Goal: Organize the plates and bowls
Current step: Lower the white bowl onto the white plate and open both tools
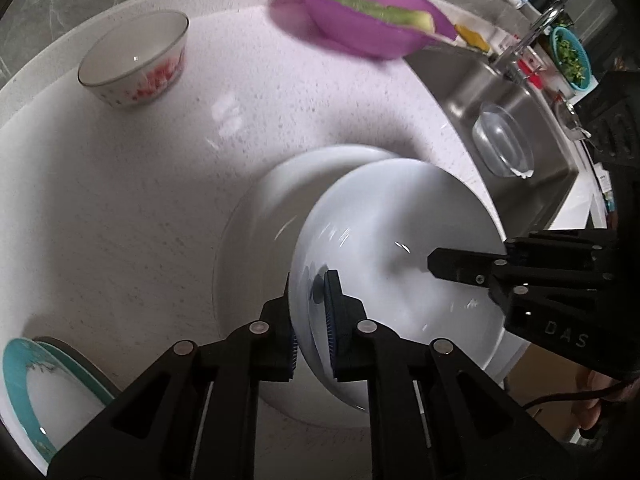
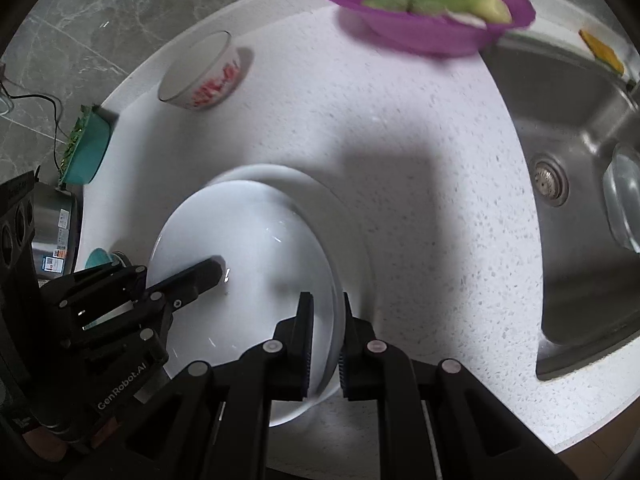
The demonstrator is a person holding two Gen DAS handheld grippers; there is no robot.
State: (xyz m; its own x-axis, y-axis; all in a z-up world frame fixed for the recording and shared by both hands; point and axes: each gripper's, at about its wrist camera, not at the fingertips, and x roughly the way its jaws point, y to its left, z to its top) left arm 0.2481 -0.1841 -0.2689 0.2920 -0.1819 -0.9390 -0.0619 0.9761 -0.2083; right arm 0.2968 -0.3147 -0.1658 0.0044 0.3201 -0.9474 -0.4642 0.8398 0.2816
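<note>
Now, my readout:
Left claw (image 1: pixel 310 312): clenched on the near rim of the glossy white round plate (image 1: pixel 400 248).
Right claw (image 2: pixel 324 332): clenched on the same plate's rim.
Plate: lower centre, over a larger white plate (image 1: pixel 256 216) on the speckled white desk (image 1: pixel 140 200).

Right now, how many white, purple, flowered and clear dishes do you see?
White plates: 2, the held plate and the lower plate
Purple bowl: 1
Flowered bowl: 1
Clear bowl: 1
Total: 5

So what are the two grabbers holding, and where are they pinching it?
Both hold one white bowl by its rim: the left gripper on one side, the right gripper on the opposite side.
</note>
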